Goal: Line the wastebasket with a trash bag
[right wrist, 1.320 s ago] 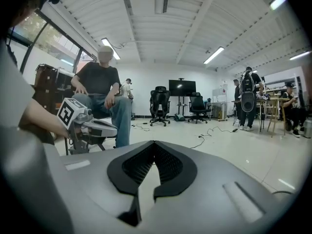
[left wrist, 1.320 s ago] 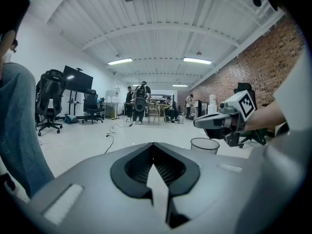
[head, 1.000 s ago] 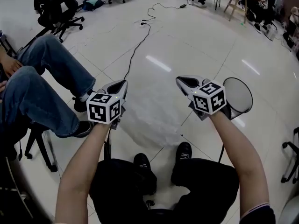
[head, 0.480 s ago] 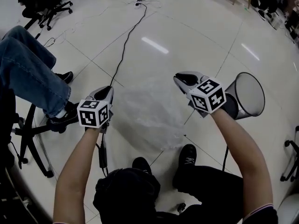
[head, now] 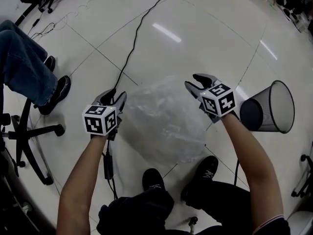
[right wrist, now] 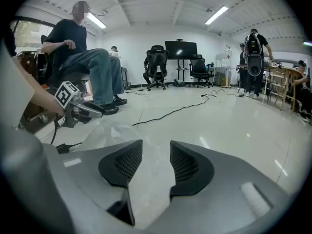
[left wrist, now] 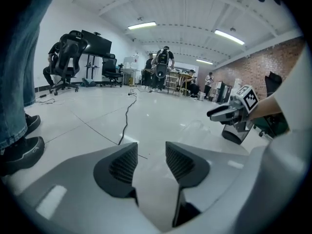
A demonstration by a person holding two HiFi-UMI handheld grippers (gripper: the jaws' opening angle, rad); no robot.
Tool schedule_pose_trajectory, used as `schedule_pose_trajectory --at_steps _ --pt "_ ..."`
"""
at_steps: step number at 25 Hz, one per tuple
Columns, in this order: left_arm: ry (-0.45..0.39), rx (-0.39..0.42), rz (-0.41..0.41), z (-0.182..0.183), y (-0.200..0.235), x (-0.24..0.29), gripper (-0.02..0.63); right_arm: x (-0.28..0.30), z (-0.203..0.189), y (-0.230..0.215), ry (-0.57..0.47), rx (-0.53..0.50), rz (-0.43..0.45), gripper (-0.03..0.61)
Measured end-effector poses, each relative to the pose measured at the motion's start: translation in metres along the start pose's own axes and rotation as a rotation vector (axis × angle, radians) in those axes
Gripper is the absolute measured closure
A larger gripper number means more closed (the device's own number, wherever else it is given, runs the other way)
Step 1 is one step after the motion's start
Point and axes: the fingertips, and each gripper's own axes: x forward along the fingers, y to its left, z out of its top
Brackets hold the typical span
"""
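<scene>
A clear plastic trash bag (head: 164, 124) billows over the floor between my two grippers, puffed with air. My left gripper (head: 116, 98) is at its left edge and my right gripper (head: 196, 83) at its upper right edge. Both have just been opening, and their pads now stand apart without pressing on the film. In the left gripper view the jaws (left wrist: 151, 152) gape, with the bag (left wrist: 207, 128) off to the right. The right gripper's jaws (right wrist: 156, 150) gape too, with the bag (right wrist: 109, 133) to their left. The black mesh wastebasket (head: 271, 109) lies tipped on its side, right of my right arm.
A black cable (head: 132, 48) runs across the white tiled floor ahead. A seated person's jeans-clad leg (head: 24, 72) and shoes are at the left, beside a chair base (head: 29, 131). My own shoes (head: 152, 179) are below the bag. Office chairs and standing people are far off.
Both grippers have come down toward the floor and their jaws have opened, letting go of the bag. The bag has puffed out fuller between them.
</scene>
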Motion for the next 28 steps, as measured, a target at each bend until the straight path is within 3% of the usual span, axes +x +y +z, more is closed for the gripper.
schedule_pose_trajectory --at_steps 7,18,21,24,28 --pt "0.042 -0.045 -0.063 -0.029 0.007 0.007 0.365 0.039 -0.022 -0.001 0.06 -0.002 0.023 0.387" --pt "0.106 -0.099 -0.11 -0.068 0.006 0.013 0.366 0.073 -0.06 0.053 0.158 -0.053 0.186 0.348" --pt "0.111 -0.106 -0.111 -0.073 0.007 0.011 0.368 0.077 -0.067 0.058 0.183 -0.075 0.179 0.351" --pt "0.116 -0.1 -0.124 -0.075 0.003 0.01 0.368 0.077 -0.063 0.047 0.17 -0.088 0.117 0.576" --pt "0.141 -0.081 -0.155 -0.084 -0.002 0.006 0.368 0.067 -0.054 0.037 0.144 -0.081 0.083 0.577"
